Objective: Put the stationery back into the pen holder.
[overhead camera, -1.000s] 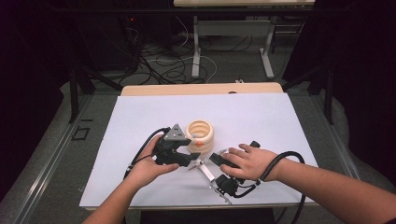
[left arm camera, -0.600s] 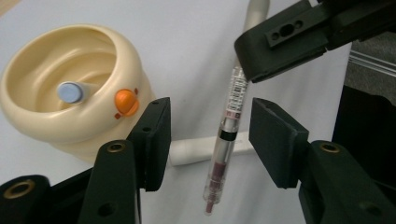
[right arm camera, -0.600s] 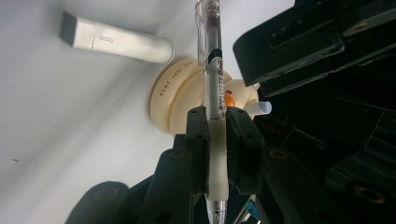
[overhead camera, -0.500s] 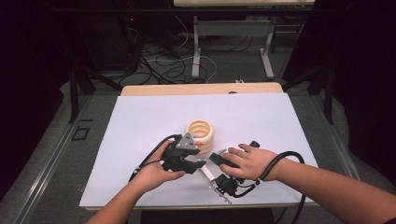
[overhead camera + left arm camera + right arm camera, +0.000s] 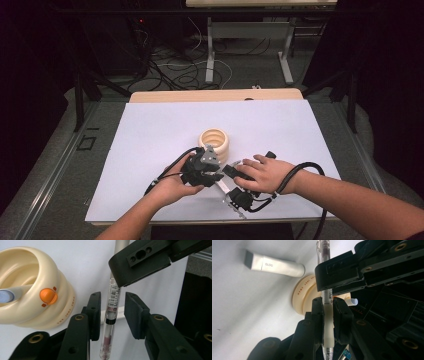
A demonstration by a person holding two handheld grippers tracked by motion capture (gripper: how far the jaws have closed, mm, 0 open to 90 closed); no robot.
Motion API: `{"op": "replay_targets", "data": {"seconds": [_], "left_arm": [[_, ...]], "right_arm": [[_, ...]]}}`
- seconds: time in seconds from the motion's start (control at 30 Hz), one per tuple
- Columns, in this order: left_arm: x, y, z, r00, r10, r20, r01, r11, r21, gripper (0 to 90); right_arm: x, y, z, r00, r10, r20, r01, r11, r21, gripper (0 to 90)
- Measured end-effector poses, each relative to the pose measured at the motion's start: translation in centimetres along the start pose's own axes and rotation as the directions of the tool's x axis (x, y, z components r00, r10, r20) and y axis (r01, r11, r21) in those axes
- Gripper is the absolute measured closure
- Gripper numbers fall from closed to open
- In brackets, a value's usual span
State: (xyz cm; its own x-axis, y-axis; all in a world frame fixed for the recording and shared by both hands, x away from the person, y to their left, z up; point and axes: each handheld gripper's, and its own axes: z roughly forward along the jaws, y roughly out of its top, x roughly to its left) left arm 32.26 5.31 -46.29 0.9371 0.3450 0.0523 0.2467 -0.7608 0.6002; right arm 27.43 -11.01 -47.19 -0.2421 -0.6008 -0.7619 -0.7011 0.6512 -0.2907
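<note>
A clear-barrelled pen (image 5: 111, 307) with a barcode label and a white rubber sleeve (image 5: 328, 320) is held in my right gripper (image 5: 327, 301), whose jaws are shut on the sleeve. My left gripper (image 5: 112, 295) has come across it, and its jaws have just been closing, with the barrel between them. A thin gap still shows on each side of the barrel, so the pads do not press. In the high view the left gripper (image 5: 217, 175) and right gripper (image 5: 231, 172) meet just in front of a cream ringed holder (image 5: 214, 142).
The cream holder (image 5: 32, 287) bears an orange dot and has something pale lying in it. A white glue stick (image 5: 274, 263) lies on the white board (image 5: 150, 130) beyond the holder. Cables trail from both grippers toward the board's front edge.
My left hand has carried its gripper rightward from beside the holder to the right gripper. Its jaws have narrowed around the pen. The right hand has stayed put.
</note>
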Motion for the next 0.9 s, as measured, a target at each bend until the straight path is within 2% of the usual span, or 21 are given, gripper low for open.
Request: {"op": "replay_targets", "data": {"seconds": [0.03, 0.07, 0.27, 0.7, 0.73, 0.9], "left_arm": [[0.00, 0.00, 0.00, 1.0000, 0.000, 0.000, 0.000, 1.0000, 0.000, 69.8], [-0.17, 0.04, 0.13, 0.9999, -0.002, -0.017, 0.002, 1.0000, 0.003, 70.5], [-0.35, 0.38, 0.44, 0.9995, 0.010, -0.031, -0.009, 0.9997, 0.024, 74.9], [-0.62, 0.61, 0.59, 0.9986, 0.030, -0.043, -0.029, 0.9989, 0.038, 78.6], [-0.60, 0.63, 0.58, 0.9985, 0.034, -0.044, -0.032, 0.9988, 0.036, 78.7], [-0.43, 0.77, 0.33, 0.9985, 0.026, -0.048, -0.024, 0.9993, 0.029, 78.9]], "right_arm": [[0.00, 0.02, -0.04, 1.0000, -0.002, -0.001, 0.002, 1.000, 0.003, 79.8], [-0.02, 0.04, -0.04, 1.0000, -0.004, -0.001, 0.004, 1.000, 0.003, 79.8], [0.01, 0.15, -0.06, 0.9999, -0.011, 0.007, 0.011, 1.000, 0.000, 79.8], [-0.02, 0.35, -0.04, 0.9998, -0.017, 0.003, 0.017, 1.000, 0.007, 79.7], [-0.03, 0.32, 0.01, 0.9997, -0.021, 0.014, 0.021, 1.000, 0.002, 79.7], [-0.27, 0.12, -0.06, 0.9998, -0.017, 0.015, 0.017, 1.000, 0.009, 79.5]]}}
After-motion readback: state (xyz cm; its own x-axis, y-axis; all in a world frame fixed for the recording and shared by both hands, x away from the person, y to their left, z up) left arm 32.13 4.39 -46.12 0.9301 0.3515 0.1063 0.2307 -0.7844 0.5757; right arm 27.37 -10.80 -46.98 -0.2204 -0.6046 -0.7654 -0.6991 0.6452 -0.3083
